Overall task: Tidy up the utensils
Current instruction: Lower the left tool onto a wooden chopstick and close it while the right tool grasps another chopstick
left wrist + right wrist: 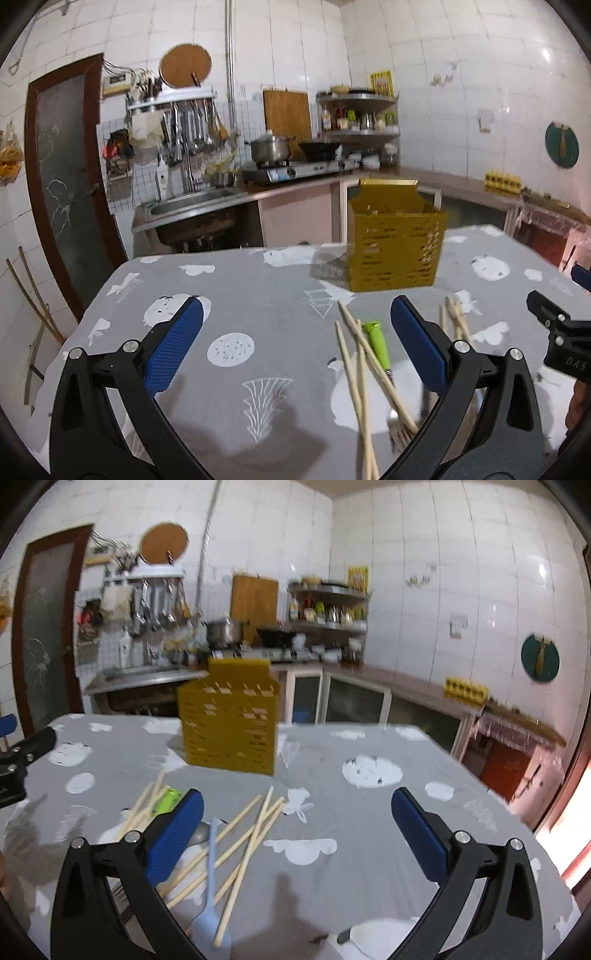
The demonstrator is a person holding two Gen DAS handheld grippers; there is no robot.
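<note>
Left tongs (295,332), right tongs (295,812) agape above chopsticks (236,845).

Two wrist views over one table (258,295) — shared yellow holder (395,247), kitchen counter (461,184) behind.

Both tongs held wide open above the counter, nothing btwn the blue pads. Left tongs (297,341) seen from own camera: black arms spread, blue fingers (175,349) angled outward. Right tongs (297,821) in same pose, fingers (419,836) well apart. Each pair shows at the edge of the other's view: right tongs (561,325) at far right of left cam, left tongs (22,753) at far left of right cam.
</note>
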